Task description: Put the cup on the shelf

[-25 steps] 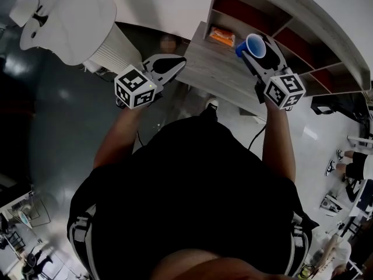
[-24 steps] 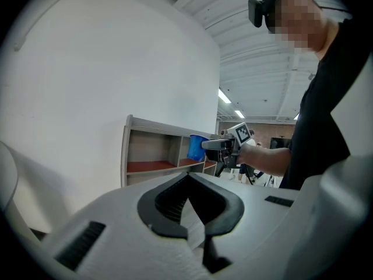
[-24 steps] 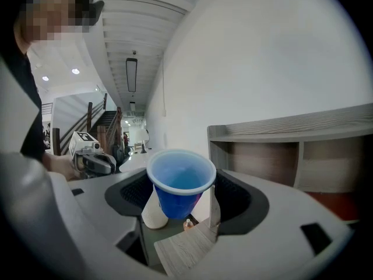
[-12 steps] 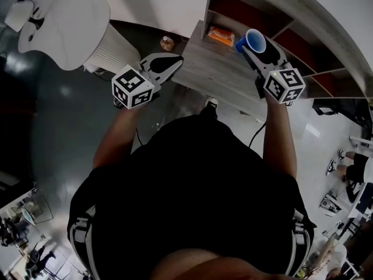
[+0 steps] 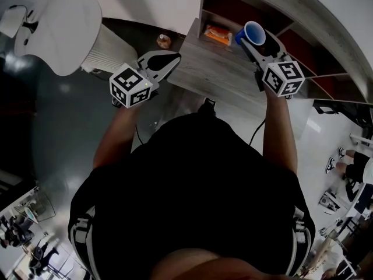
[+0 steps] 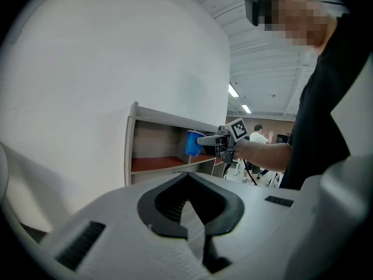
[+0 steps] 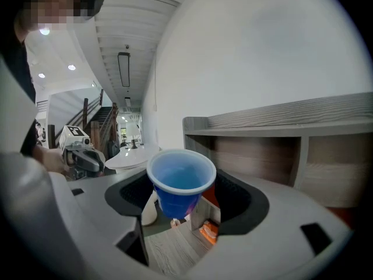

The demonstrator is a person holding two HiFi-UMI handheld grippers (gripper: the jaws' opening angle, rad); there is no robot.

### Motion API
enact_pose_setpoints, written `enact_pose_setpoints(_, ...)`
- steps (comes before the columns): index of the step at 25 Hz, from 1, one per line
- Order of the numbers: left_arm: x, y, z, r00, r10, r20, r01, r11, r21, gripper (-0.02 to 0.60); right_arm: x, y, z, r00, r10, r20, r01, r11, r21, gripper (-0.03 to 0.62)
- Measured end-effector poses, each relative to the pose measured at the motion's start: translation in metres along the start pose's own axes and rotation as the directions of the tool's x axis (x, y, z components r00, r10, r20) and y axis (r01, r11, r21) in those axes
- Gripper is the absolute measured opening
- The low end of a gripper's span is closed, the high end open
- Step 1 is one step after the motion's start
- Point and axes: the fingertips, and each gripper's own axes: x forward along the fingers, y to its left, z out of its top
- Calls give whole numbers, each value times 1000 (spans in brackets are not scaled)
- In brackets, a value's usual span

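Cup (image 7: 179, 182) sits clamped in the right gripper (image 7: 183, 198) near the shelf (image 7: 280, 134) (left gripper (image 6: 187, 179) closed, empty)

Dim head view w/ dark corners; gripper views brighter, fisheye warp at edges, ceiling lights (image 6: 233, 90) glaring.

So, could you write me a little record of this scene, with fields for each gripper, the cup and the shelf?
Right gripper: shut on the blue cup, cup upright
Left gripper: shut, empty, near the table corner
Cup placement: in the air in front of the shelf, not yet on it
Table top: an orange packet lies on it
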Motion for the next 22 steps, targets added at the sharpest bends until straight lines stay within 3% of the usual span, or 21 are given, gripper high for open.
enact_pose_setpoints(22,59,30,-3,999,7,-40,-9,998,-55,17,51,-59,-13,998,48,-28,-46,997,68,331)
